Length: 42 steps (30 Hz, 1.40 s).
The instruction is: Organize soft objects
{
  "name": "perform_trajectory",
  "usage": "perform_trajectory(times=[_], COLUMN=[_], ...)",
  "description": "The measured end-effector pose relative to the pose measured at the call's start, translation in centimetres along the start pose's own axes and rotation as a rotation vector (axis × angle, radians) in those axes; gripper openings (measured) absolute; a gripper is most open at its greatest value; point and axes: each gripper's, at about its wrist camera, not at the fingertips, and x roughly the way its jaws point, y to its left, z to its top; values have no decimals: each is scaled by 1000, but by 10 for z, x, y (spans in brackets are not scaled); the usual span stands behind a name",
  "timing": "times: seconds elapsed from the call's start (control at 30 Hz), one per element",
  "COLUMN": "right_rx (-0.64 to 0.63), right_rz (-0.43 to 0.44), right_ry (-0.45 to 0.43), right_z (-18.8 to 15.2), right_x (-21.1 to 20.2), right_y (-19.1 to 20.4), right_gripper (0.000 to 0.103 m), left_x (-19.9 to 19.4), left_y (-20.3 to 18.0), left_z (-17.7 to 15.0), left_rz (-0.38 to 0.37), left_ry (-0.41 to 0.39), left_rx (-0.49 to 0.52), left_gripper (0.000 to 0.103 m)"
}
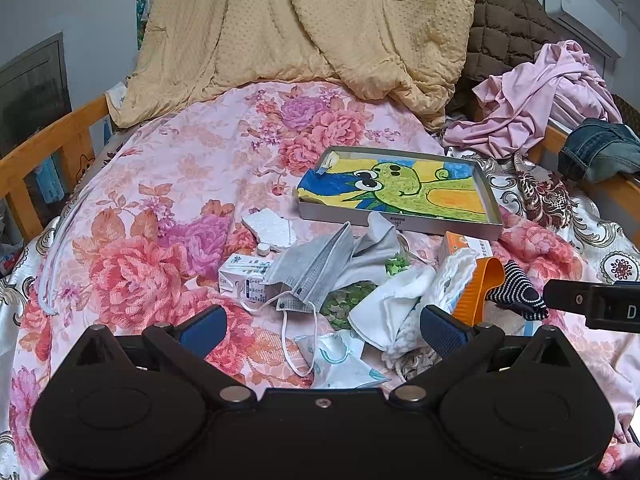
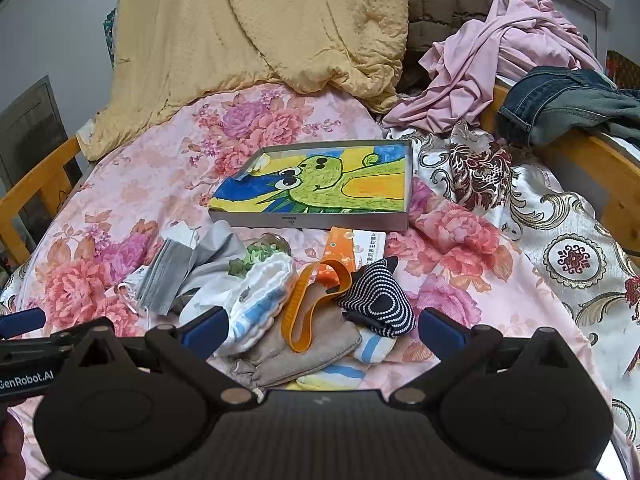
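Floral pink bedding is covering the bed (image 1: 152, 184), and nothing on it is looking sorted yet: by my reading the task is sitting at its very start. A tan quilt (image 1: 304, 28) is slumping at the far end, with a pink garment (image 1: 548, 92) and a pair of jeans (image 2: 560, 100) lying crumpled toward the right rail. Nearer, a shallow grey tray (image 2: 320, 222) holding a bright cartoon drawing is resting flat, with no soft item in it. Just in front of it a loose heap is waiting: a grey face mask (image 1: 312, 268), a white cloth (image 1: 384, 308), a white-and-blue knitted piece (image 2: 260, 300), a beige pouch (image 2: 312, 352), an orange strap (image 2: 304, 308) and a dark dotted sock (image 2: 380, 300), all overlapping, with a small white carton (image 1: 240, 276) and an orange box (image 2: 352, 244) mixed in. Both tools are hovering over the near edge of this heap with jaws spread wide and gripping nothing. The left gripper (image 1: 324, 330) is bracketing the white cloth and the mask's ear loops, its right finger lying just beside the cloth. The right gripper (image 2: 324, 330) is straddling the beige pouch, the strap and the dotted sock, which are lying between its fingers without visibly touching them. Everything is seeming still to be picked out.
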Motion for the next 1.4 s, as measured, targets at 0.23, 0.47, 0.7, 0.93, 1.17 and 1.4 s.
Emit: perform_trajectory(times=[0.23,0.47,0.7,0.93,1.17,1.4], right_rx=[6,5,-2,1,3,-52], right_rz=[0,0,-5,-5,3,0], right_ry=[8,6,-9,-10,-2,-136], right_z=[-1,0,-1,-1,-1,-10], right_x=[0,1,1,2,3,-6], right_y=[0,0,1,0,0,1], right_gripper=[103,103,103,103,103,103], left_x=[0,0,0,0,0,8], left_y=[-1,-1,0,0,-1,-5], left_z=[0,0,0,0,-1,-11], left_rz=[0,0,0,0,0,-18], left_ry=[0,0,-1,1,0,2], left_rx=[2,1,2,0,0,40], left_gripper=[102,102,102,102,102,102])
